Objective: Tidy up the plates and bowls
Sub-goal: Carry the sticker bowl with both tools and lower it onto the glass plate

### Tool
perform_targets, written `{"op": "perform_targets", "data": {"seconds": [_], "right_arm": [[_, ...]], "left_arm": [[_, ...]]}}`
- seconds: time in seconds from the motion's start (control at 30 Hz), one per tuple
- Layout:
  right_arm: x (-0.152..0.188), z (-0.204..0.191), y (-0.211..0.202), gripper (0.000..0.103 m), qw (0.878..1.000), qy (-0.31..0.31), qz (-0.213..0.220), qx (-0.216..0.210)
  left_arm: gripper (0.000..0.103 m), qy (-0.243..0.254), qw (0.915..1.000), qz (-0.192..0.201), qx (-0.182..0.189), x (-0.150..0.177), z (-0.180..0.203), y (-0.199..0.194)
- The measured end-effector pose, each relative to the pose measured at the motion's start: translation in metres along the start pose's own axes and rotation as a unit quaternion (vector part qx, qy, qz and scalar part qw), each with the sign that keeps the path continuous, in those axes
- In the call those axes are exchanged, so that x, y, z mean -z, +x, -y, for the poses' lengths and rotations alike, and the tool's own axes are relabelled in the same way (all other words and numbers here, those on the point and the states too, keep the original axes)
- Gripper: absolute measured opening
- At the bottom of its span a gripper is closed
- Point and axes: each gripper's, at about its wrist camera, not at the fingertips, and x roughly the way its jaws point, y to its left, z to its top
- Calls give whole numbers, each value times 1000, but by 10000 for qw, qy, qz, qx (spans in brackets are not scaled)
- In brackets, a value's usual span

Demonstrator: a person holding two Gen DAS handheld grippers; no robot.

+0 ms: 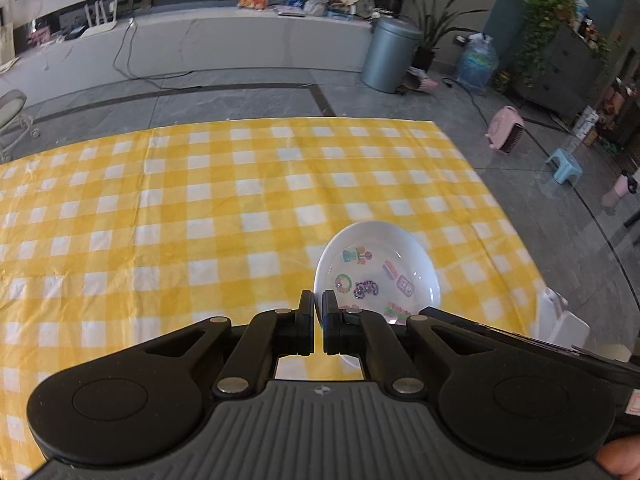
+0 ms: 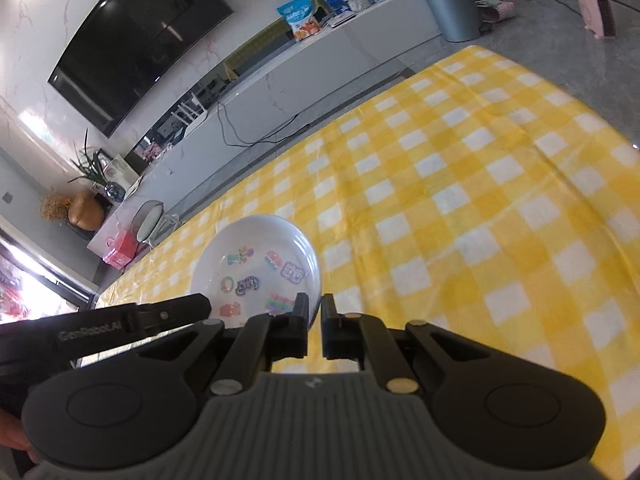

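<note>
1. Nearest the lens in the left wrist view, a ribbed grey housing with matte black linkage arms and round silver pivots is seen; the left gripper (image 1: 318, 300) is clenched on the rim of a plate (image 1: 376, 268), its two black fingers brought close with only the thin white edge between them.
2. The plate is a glossy white shallow dish, round, decorated inside with small coloured cartoon stickers; it is held above the tablecloth (image 1: 200, 208) at the near right part of the table.
3. The tablecloth is soft cloth in yellow and white checks, faintly creased.
4. In the right wrist view, the right gripper (image 2: 315, 306) is likewise clamped on the near right rim of the same plate (image 2: 256, 256), with the left tool's black arm seen entering at the left.
5. Beyond the table, a smooth grey cylindrical bin (image 1: 390, 54) is seen on polished grey stone floor.
</note>
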Motion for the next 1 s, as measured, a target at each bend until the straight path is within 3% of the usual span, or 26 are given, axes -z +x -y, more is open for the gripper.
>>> {"op": "perform_targets", "data": {"seconds": [0.2,0.43,0.83,1.0], "right_arm": [[17,7,-37,3,9998,130,116,54],[47,27,-71,3,9994,250,83,234],[74,52,-74,1,9973,433,-245,539],[77,64,-60,1,9944,651,-583,591]], "left_arm": [[3,184,9996,206,59,23,26,-26],[3,-73,9992,183,344,59,44,-39],[3,-1188,9910,-489,388,107,27,11],[4,-1341,9882,-673,296,116,24,26]]}}
